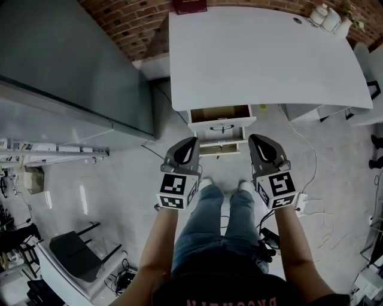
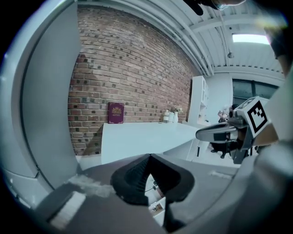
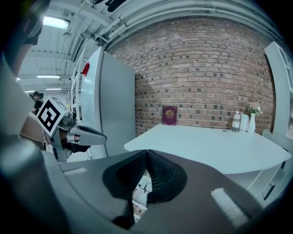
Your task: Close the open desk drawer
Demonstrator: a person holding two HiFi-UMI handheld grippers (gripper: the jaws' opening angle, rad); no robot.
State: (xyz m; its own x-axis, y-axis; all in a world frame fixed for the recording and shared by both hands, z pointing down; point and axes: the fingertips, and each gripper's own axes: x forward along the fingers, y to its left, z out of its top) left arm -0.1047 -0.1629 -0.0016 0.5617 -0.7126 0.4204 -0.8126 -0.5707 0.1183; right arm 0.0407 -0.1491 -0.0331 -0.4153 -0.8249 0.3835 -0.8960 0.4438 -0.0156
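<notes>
The left gripper (image 1: 192,141) and the right gripper (image 1: 253,138) are both showing their jaws pressed together with nothing between them, and are hanging side by side above the person's legs (image 1: 218,215), pointing toward 12 o'clock in the head view. The open drawer (image 1: 220,113) is lying just ahead of them and apart from both, at about 1 o'clock from the left tips and 11 o'clock from the right tips. It is sticking out from under the white desk (image 1: 269,60), showing its brown inside, with its white front and dark handle (image 1: 221,128) facing the grippers. Farther back, at the desk's far edge, a burgundy book (image 1: 190,6) is standing at 11 o'clock and some white bottles (image 1: 326,17) at 1 o'clock, against the brick wall (image 1: 128,21).
</notes>
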